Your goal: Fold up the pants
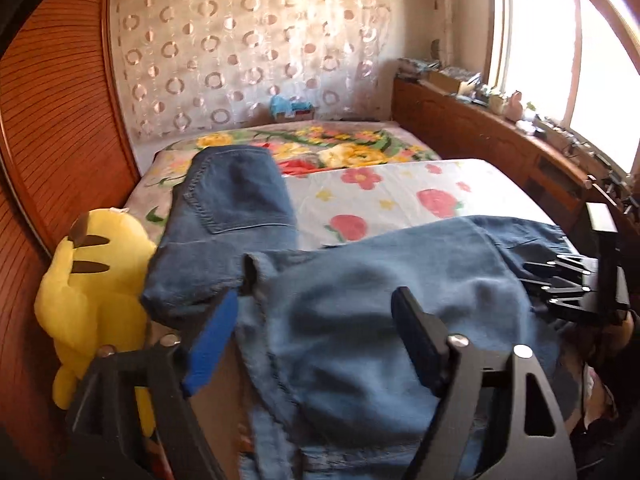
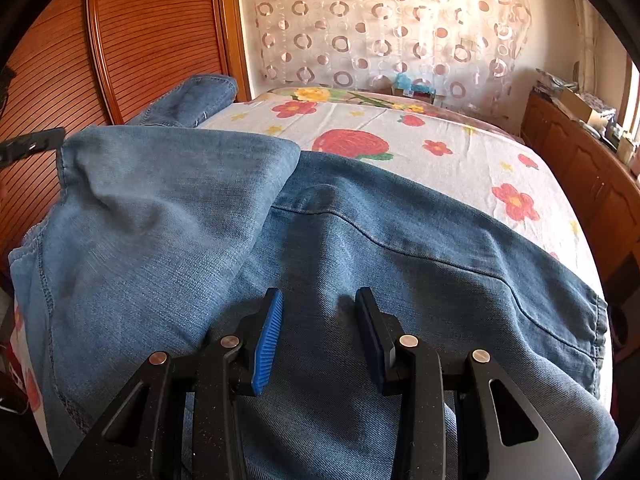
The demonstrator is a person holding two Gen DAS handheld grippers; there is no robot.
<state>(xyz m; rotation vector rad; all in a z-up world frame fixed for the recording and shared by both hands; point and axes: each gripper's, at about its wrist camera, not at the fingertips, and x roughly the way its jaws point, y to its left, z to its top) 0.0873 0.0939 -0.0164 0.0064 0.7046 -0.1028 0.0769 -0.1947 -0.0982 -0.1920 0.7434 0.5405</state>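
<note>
Jaws of the left gripper stand wide apart, released, with a raised hump of the blue jeans between the blue pads but not pinched. On the right gripper the jaws are partly parted above flat denim; neither pad visibly presses on cloth, so nothing is grasped there.

Most of the jeans lie across the near part of the bed, over a white sheet printed with red flowers. One light-washed leg is folded back over the other denim, its hem toward the left gripper. A darker section with a back pocket reaches away up the bed beside a yellow plush toy that sits against the wooden slatted wall. Behind the bed hangs a curtain with ring patterns.
</note>
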